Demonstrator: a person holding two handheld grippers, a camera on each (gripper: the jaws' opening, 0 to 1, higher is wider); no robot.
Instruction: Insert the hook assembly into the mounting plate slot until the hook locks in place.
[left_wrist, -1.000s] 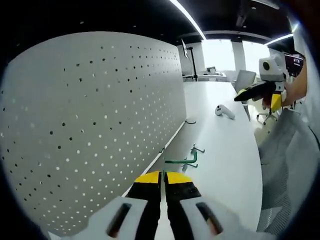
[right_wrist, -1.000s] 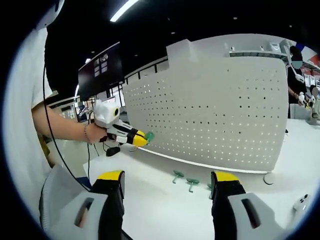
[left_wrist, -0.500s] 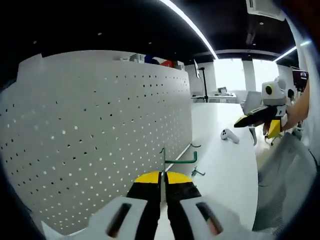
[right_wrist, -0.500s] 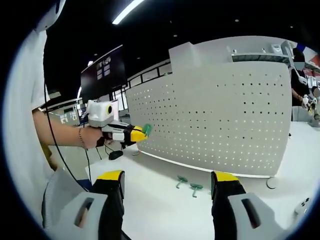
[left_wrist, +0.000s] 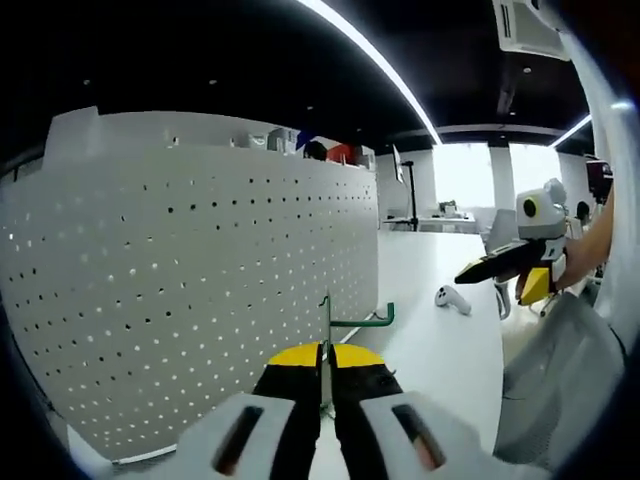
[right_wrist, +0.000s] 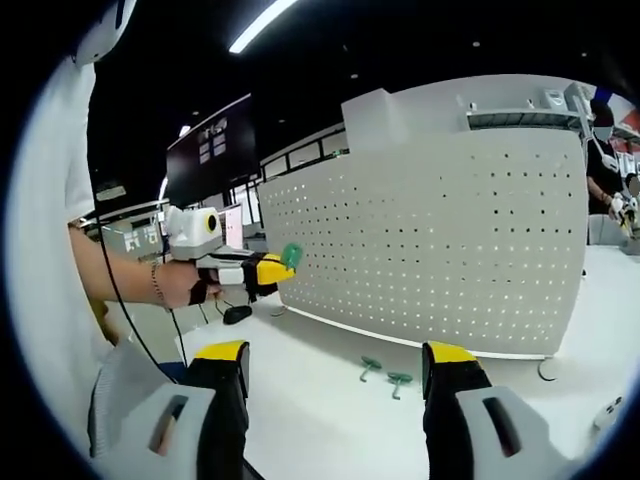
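The left gripper (left_wrist: 326, 358) has its jaws clenched on a green hook (left_wrist: 345, 322), which stands up from between the yellow tips with its arm bent over toward the right of the left gripper view. In the right gripper view the same gripper (right_wrist: 282, 266) is held out in a hand (right_wrist: 180, 285) in front of the white pegboard (right_wrist: 440, 240), the hook (right_wrist: 291, 256) a green spot at its tips, near the board's left end but apart from it. So the pick-up looks done and the insertion is not — the hook is in the air before the perforated face, and no hole has taken it yet. What is left, as I judge it, is to bring the hook's back end up to a hole, push it in and seat it until it locks. The right gripper (right_wrist: 340, 365) hangs with its jaws spread wide and nothing between them; in the left gripper view it (left_wrist: 470, 272) floats off to the right above the desk (left_wrist: 440, 340). Two spare green hooks (right_wrist: 386, 372) lie on the desk at the foot of the board, and a white controller (left_wrist: 449, 299) rests farther out.
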